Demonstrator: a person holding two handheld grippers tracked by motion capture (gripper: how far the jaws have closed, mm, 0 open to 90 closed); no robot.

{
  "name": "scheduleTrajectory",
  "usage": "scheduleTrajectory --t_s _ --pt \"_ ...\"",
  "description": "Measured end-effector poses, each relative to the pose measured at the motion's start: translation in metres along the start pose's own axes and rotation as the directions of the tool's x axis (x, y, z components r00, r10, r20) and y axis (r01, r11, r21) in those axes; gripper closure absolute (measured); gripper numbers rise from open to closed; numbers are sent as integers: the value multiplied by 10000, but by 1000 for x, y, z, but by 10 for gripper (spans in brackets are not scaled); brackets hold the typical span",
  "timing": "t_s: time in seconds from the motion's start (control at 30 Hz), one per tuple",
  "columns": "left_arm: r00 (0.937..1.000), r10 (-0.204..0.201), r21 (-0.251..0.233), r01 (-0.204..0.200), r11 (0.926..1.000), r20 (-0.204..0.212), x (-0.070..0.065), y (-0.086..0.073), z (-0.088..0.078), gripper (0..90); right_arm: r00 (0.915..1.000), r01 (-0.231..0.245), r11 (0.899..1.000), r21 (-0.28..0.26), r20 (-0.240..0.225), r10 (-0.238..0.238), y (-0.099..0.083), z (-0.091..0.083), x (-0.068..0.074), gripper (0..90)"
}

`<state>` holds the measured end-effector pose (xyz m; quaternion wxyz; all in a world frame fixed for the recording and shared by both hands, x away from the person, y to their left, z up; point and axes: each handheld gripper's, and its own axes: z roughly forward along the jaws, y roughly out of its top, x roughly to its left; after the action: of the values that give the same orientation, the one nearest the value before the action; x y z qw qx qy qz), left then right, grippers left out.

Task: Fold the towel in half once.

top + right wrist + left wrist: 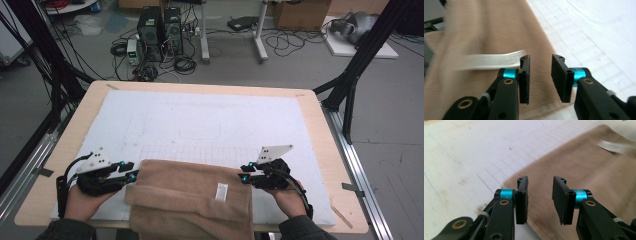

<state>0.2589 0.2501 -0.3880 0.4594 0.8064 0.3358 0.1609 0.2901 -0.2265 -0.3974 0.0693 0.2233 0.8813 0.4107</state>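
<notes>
a folded tan towel (192, 200) lies on the white mat (210, 120). the left gripper (131, 172) and right gripper (243, 176) flank its far corners, both released with nothing between their jaws, seemingly having just let go after a fold.

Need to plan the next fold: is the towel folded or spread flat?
Folded: the tan towel lies doubled, its top layer's rolled edge crossing it.

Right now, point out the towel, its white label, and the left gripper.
towel (185, 195): high view, middle of the folded top layer.
white label (221, 192): high view, centre of the tag.
left gripper (539, 195): left gripper view, midway between its open fingertips.
</notes>
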Motion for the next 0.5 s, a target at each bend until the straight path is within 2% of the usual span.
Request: scheduleTrajectory --t_s 0.07,0.13,0.2,0.33,0.43,0.47,0.5 --pt "9999 -140 99 140 9999 -6 9 5 13 603 9994 -255 9995 187 233 250 -5 7 -9 618" --pt "9997 -229 478 231 9986 -59 17 7 26 586 9988 -430 9985 347 255 421 -10 13 -15 588" --pt "9994 -293 917 308 9953 -182 22 4 39 553 9978 -506 9966 652 450 477 -17 18 -20 539" --pt "9987 -423 1737 469 9837 -298 29 -4 61 494 9957 -866 9923 884 421 831 -27 24 -27 480" --pt "9988 -326 2418 404 9695 -362 30 -8 75 454 9945 -1043 9912 814 220 1029 -32 27 -30 503" --pt "9988 -376 2461 439 9683 -303 31 -9 77 455 9946 -1034 9915 793 184 1022 -32 27 -29 534" --pt "9986 -484 2338 515 9709 -192 32 -9 77 470 9947 -1027 9917 778 50 1026 -32 28 -30 592"
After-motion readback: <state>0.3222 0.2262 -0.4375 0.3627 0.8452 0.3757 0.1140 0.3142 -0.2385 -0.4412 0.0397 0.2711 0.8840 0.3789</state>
